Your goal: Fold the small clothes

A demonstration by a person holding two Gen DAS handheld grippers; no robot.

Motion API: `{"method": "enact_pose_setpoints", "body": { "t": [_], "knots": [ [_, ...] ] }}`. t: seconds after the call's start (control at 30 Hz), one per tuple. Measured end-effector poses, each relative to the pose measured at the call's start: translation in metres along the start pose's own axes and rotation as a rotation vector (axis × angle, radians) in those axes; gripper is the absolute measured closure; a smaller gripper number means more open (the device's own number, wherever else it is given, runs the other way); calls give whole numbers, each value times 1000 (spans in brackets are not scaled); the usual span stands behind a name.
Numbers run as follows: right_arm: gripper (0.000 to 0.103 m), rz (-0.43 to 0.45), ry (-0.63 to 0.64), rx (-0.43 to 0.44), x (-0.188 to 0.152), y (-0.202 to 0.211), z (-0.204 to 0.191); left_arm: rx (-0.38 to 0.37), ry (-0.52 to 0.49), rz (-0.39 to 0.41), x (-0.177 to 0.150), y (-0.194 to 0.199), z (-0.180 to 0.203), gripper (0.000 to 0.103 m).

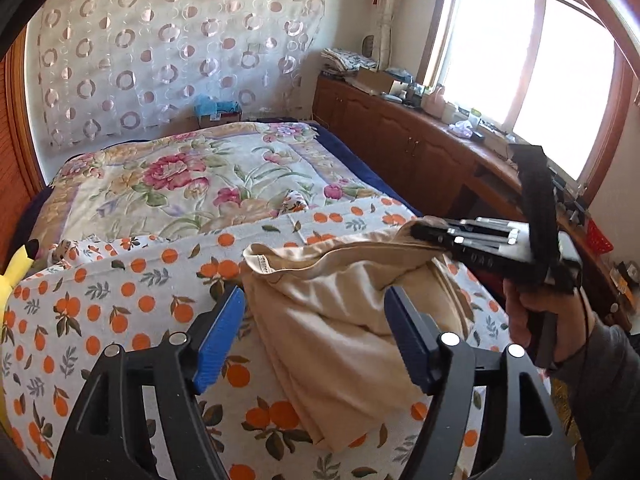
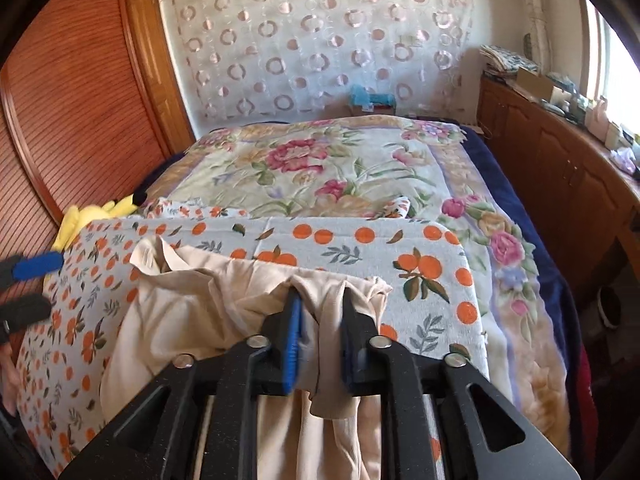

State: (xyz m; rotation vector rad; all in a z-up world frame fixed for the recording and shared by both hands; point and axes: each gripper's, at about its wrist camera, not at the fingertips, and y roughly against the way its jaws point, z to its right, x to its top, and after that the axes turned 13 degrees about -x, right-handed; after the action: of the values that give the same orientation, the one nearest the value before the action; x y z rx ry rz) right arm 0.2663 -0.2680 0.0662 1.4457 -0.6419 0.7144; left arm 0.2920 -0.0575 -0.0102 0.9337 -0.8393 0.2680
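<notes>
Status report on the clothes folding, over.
Left gripper open, off the cloth. Right gripper has beige garment bunched between its pads. Garment lies crumpled on orange-print sheet, unfolded. Nothing in the way.

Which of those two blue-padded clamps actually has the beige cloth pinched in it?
The right gripper: a bunch of the beige garment sits between its narrow-set pads. The left gripper stands wide open, its pads either side of the cloth without pressing it.

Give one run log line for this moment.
left gripper: open | right gripper: fabric between fingers | beige garment: on orange-print cloth
</notes>
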Motion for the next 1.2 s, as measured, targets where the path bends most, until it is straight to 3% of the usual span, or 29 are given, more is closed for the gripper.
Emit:
{"method": "enact_pose_setpoints", "body": {
  "t": [0.13, 0.17, 0.37, 0.6, 0.9, 1.07, 1.13, 1.2],
  "knots": [
    [50, 46, -31, 5, 8, 7, 10, 11, -2, -22, -8, -4, 3, 29],
    [47, 62, -36, -6, 2, 14, 17, 11, -1, -34, -11, -7, 3, 29],
    [47, 77, 45, -20, -31, 33, 21, 19, -1, -82, -21, -22, 4, 29],
    [51, -53, 109, 36, -71, 15, 16, 22, 49, -122, -31, -51, -4, 29],
    [51, -61, 100, 50, -24, -17, 7, 22, 61, -137, -24, -65, -15, 29],
    [51, -31, 79, -25, -1, -45, 17, 25, 40, -130, -11, -71, -25, 29],
    [51, -32, 77, -96, 2, -54, 21, 28, 37, -134, -7, -74, -30, 29],
    [51, -40, 53, -73, 1, -56, 29, 23, 35, -132, -5, -76, -36, 29]
  ]
}}
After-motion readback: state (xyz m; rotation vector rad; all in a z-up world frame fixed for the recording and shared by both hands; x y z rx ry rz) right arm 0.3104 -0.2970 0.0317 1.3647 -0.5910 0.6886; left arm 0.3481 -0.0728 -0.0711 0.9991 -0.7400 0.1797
